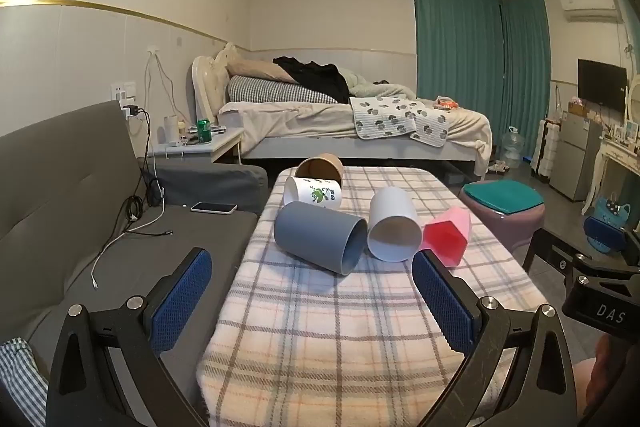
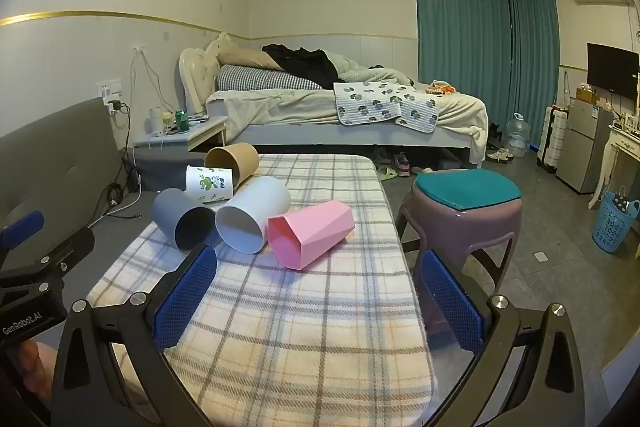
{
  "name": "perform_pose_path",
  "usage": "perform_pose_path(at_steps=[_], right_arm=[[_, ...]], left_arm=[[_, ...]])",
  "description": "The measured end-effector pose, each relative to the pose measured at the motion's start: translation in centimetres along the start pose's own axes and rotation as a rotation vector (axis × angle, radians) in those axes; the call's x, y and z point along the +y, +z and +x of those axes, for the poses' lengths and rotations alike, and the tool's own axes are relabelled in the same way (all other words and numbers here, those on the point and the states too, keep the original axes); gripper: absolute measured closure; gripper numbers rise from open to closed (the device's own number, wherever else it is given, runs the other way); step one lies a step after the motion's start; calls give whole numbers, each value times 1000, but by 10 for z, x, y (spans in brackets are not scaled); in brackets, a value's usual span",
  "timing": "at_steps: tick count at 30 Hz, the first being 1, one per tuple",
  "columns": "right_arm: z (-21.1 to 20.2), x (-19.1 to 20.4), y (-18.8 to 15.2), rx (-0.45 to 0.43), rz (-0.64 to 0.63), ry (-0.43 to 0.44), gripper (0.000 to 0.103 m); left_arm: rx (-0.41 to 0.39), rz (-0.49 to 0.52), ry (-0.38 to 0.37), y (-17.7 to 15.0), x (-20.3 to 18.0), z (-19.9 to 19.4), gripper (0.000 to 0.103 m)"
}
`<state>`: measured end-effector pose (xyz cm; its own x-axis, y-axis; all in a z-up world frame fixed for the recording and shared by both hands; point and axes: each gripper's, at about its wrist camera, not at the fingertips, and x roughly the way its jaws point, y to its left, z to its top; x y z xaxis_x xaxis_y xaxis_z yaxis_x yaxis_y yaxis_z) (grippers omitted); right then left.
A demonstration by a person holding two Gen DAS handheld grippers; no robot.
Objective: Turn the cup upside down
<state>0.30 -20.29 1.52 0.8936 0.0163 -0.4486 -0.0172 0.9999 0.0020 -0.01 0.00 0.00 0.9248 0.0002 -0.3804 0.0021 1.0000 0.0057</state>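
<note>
Several cups lie on their sides on a plaid-covered table (image 1: 328, 311): a grey cup (image 1: 316, 237), a white cup (image 1: 394, 229), a pink faceted cup (image 1: 446, 237), a printed white cup (image 1: 314, 193) and a brown cup (image 1: 320, 165). The right wrist view shows them too: grey cup (image 2: 182, 217), white cup (image 2: 250, 213), pink cup (image 2: 310, 233), printed cup (image 2: 210, 183), brown cup (image 2: 234, 159). My left gripper (image 1: 312, 291) is open and empty, short of the grey and white cups. My right gripper (image 2: 320, 291) is open and empty, just short of the pink cup.
A grey sofa (image 1: 80, 187) with a phone (image 1: 214, 207) and cables lies left of the table. A purple stool (image 2: 466, 215) with a teal cushion stands right of it. A bed (image 2: 340, 107) and a nightstand are behind.
</note>
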Motion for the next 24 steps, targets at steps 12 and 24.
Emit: perform_pose_path(at_steps=[12, 24], right_arm=[[-1, -1, 0, 0, 1, -2, 0], [0, -1, -3, 1, 1, -2, 0]], left_arm=[[4, 1, 0, 0, 0, 0, 0], [4, 2, 0, 0, 0, 0, 0]])
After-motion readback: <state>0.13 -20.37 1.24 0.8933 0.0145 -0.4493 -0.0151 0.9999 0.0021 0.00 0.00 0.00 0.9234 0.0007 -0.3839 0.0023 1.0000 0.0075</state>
